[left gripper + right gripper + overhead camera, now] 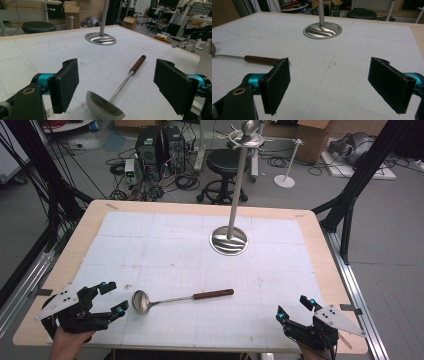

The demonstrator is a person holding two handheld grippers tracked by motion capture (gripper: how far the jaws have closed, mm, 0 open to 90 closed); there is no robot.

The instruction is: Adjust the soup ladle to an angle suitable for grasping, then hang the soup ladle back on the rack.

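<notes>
Left gripper (113, 298) and right gripper (295, 308) both gape wide, seemingly low over the near edge.

The ladle (175, 300) lies on the table (310, 270), nearer the person than the stand (229, 240).

The high view looks forward and down from above the near edge of the table (310, 227), taking in its whole top and the floor behind. The left gripper view sits low at the near left corner, close over the ladle (110, 105), facing the stand (100, 38). The right gripper view sits low at the near right, facing the same stand. All three share the stand's base and the ladle's handle.
</notes>
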